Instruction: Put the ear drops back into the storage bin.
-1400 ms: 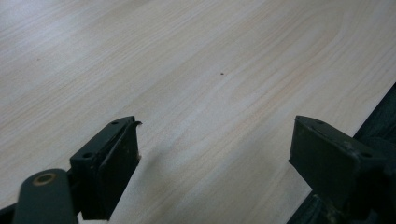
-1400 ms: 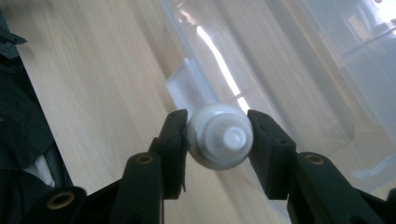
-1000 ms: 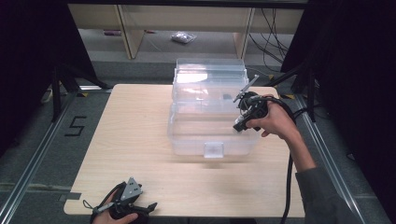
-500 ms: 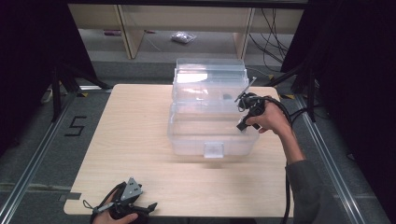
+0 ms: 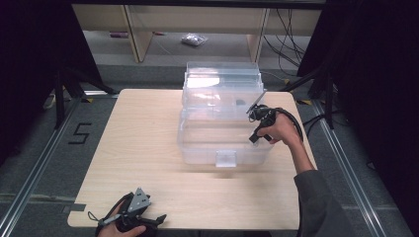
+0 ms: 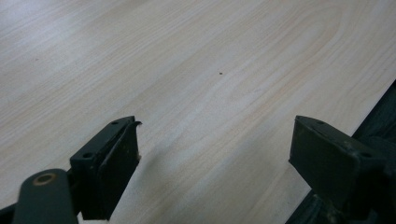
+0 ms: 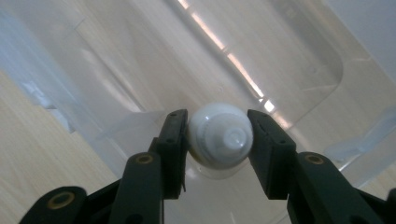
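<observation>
While the right gripper pinches a round white ball above the clear plastic box on the table, the left gripper rests spread wide, holding nothing.

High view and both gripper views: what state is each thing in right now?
Clear plastic bin: lid open, standing up behind it.
White round object: clamped between the jaws, over the bin.
Right gripper: shut on the white round object.
Left gripper: open, holding nothing, low over the table.
</observation>
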`<state>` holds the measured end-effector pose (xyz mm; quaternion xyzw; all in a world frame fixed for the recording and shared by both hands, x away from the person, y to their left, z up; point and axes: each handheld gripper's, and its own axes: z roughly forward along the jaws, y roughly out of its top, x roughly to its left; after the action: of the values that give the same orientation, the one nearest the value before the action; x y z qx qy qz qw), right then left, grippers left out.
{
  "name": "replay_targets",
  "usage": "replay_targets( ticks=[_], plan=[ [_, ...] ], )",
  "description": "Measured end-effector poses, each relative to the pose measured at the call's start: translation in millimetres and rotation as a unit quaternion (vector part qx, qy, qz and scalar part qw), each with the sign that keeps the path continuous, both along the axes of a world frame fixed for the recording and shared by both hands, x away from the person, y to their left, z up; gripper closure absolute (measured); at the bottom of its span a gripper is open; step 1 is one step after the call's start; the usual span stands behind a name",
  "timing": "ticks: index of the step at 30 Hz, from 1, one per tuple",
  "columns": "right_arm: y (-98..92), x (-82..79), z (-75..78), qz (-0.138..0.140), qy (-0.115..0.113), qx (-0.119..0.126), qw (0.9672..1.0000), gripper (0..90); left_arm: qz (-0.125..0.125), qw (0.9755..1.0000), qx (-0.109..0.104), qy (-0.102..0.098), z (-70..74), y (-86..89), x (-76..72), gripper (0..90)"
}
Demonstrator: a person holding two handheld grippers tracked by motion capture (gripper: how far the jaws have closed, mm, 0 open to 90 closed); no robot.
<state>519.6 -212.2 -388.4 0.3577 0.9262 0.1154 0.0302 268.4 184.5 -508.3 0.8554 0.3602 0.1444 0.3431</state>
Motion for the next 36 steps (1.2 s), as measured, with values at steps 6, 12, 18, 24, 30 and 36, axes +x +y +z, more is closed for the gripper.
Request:
replay_targets(
  ticks=[6, 12, 18, 24, 30, 36],
  plan=[
    [-1.1, 3.0, -14.0, -0.003, 0.009, 0.002, 0.9999, 60.1, -0.005, 1.0000, 0.002, -0.003, 0.4, 0.1, 0.1, 15.1],
    [0.5, 5.2, -17.8, -0.003, 0.014, 0.000, 0.9999, 60.1, -0.006, 1.0000, 0.002, -0.003, 0.2, 0.1, 0.3, 15.1],
    [0.3, 5.7, -25.1, -0.005, 0.020, -0.002, 0.9998, 60.1, -0.006, 1.0000, 0.002, -0.003, 0.4, 0.0, 0.1, 15.1],
    [0.0, 7.2, -30.1, -0.010, 0.026, -0.004, 0.9996, 60.1, -0.018, 0.9997, 0.019, 0.001, 1.8, 2.1, 1.0, 15.1],
    [0.9, 7.4, -33.0, -0.013, 0.027, -0.002, 0.9995, 60.1, -0.015, 0.9998, 0.016, 0.003, 1.3, 1.8, 0.7, 15.1],
    [0.8, 9.4, -36.9, -0.005, 0.030, -0.008, 0.9995, 60.1, -0.016, 0.9997, 0.020, 0.004, 1.7, 2.5, 0.9, 15.1]
  ],
)
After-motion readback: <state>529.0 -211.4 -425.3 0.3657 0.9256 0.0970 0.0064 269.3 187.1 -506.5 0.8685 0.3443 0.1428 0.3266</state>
